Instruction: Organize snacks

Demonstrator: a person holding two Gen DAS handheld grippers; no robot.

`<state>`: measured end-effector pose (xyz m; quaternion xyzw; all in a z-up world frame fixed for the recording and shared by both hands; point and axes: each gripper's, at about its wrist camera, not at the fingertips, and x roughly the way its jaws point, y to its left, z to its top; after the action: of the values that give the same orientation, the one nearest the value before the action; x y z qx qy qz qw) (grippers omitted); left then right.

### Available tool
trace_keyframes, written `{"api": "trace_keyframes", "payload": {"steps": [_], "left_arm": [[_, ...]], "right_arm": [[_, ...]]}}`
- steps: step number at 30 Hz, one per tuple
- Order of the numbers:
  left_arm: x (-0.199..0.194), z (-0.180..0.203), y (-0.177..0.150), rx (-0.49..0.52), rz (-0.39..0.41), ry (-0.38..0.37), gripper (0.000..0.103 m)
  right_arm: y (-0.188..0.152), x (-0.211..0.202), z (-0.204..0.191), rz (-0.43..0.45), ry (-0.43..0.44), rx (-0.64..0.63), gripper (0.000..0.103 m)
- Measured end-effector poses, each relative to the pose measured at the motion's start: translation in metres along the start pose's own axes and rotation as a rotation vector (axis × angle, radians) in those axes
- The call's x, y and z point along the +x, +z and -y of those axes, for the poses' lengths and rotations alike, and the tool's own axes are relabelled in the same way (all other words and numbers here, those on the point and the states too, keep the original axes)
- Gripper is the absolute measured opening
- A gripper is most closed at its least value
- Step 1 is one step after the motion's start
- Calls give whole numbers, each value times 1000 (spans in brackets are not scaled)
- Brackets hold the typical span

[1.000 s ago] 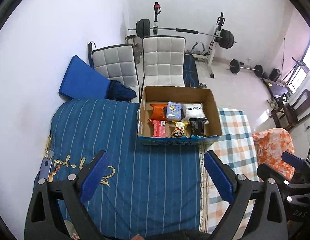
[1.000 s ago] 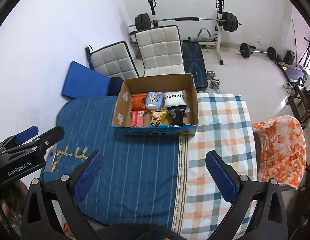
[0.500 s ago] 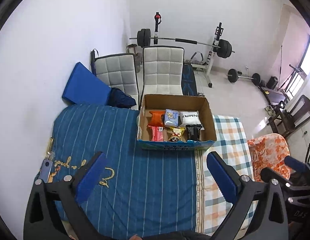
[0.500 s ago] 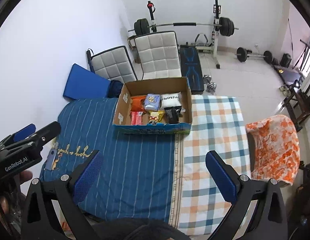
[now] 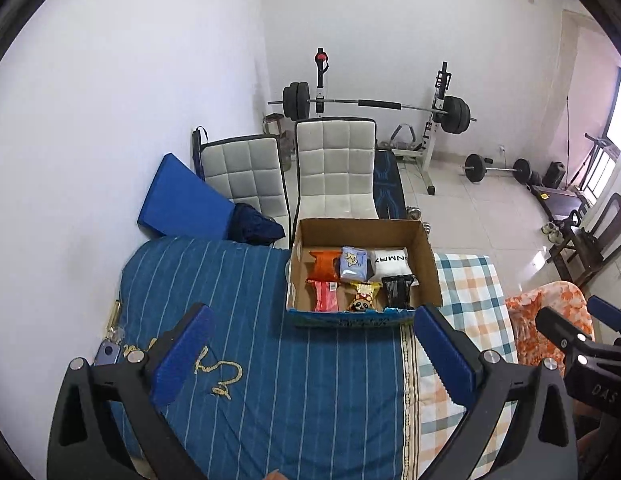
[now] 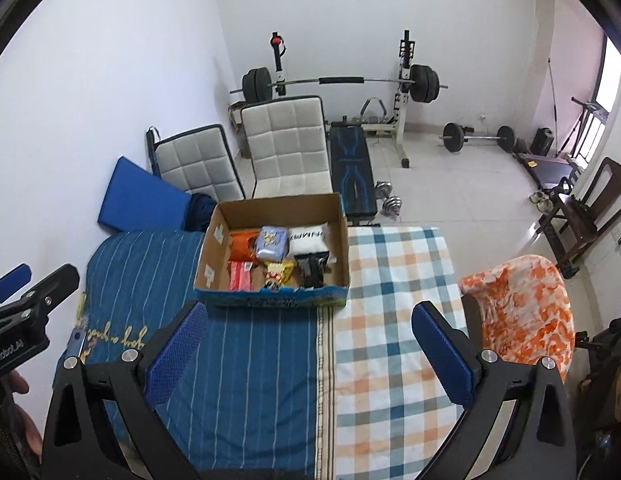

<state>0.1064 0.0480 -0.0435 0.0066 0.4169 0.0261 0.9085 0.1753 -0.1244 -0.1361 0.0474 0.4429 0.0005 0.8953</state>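
- I hold my left gripper [image 5: 310,350] and right gripper [image 6: 310,346] above the table [image 6: 250,360], both spread wide, pinching nothing
- Six snack packets [image 6: 272,242] sit in two rows inside the cardboard box [image 5: 428,264] at 12 o'clock
- No loose packets visible; sorting looks finished, I judge
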Motion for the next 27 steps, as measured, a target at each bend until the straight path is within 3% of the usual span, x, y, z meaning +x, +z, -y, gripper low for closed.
{"api": "trace_keyframes", "payload": {"steps": [27], "left_arm": [[-3, -2, 7, -8, 25, 0, 103]], "right_arm": [[12, -14, -4, 56, -8, -2, 103]]}}
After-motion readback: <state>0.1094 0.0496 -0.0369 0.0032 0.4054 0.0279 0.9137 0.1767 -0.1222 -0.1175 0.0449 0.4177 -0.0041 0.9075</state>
